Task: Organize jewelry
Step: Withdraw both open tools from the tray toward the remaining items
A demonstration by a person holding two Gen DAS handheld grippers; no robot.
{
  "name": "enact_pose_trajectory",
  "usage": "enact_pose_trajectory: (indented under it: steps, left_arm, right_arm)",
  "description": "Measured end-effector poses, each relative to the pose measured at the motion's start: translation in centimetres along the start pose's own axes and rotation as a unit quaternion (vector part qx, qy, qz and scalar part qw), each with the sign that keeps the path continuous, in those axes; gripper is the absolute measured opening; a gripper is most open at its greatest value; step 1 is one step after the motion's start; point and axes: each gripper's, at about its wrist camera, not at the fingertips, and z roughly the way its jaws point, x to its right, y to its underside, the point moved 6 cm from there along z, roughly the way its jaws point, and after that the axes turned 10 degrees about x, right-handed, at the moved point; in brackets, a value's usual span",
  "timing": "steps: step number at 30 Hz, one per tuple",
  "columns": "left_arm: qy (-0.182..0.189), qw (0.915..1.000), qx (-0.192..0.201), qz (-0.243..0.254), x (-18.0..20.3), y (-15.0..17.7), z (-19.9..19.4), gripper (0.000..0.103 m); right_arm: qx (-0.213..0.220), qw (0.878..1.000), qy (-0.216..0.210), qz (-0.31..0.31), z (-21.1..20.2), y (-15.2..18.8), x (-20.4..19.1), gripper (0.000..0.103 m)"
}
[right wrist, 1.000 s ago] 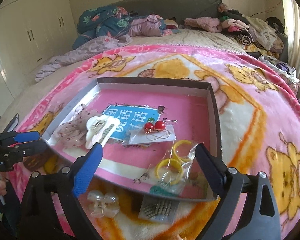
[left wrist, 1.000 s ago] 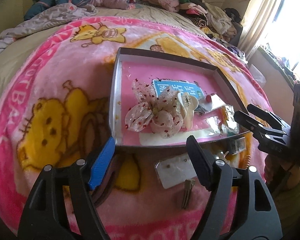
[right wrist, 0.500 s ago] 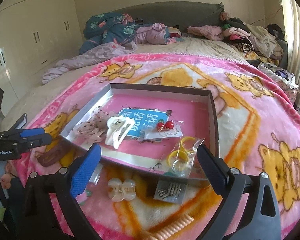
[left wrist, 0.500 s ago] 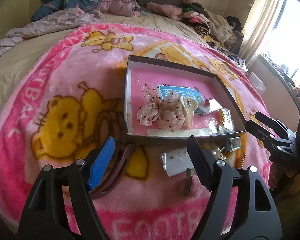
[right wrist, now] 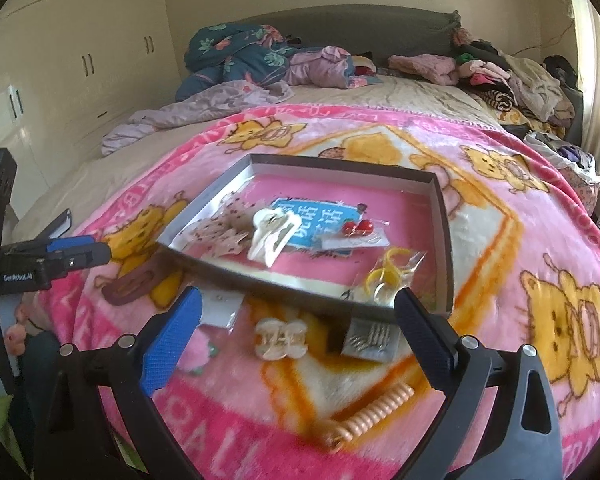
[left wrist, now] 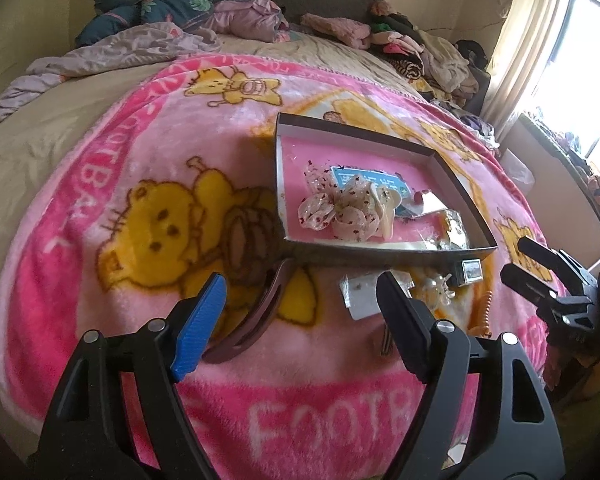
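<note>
Shallow grey cardboard tray [right wrist: 440, 216] of jewelry lies beyond both wide, empty claws [left wrist: 300, 300] [right wrist: 298, 312], now farther away than before

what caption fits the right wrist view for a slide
Open right gripper above a pearly hair clip lying outside the jewelry tray.

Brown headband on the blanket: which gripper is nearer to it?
Left. The left gripper hangs open right over the brown headband, whose near end sits by its blue finger. The right gripper is open too, off to the headband's right, above a pearl clip.
</note>
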Motion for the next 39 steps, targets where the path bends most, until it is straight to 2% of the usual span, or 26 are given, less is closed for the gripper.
enact_pose_trajectory:
  steps: [17,30,39]
  left_arm:
    - [-0.013,0.9999,-0.004,-0.001,-0.8,2.9,-2.4,0.069]
    - [-0.033,0.9992,-0.021,0.007,-1.5,5.7,-2.6,0.069]
    - [-0.052,0.9981,-0.031,0.011,-2.8,7.1,-1.5,0.069]
  right_arm:
    - [-0.035,0.999,-0.016,-0.006,-1.1,4.2,-2.2,0.094]
    - [-0.045,0.999,-0.023,-0.005,-1.5,6.2,-2.6,0.094]
    - [-0.055,0.998,-0.033,-0.015,-0.1,7.2,-3.5,0.094]
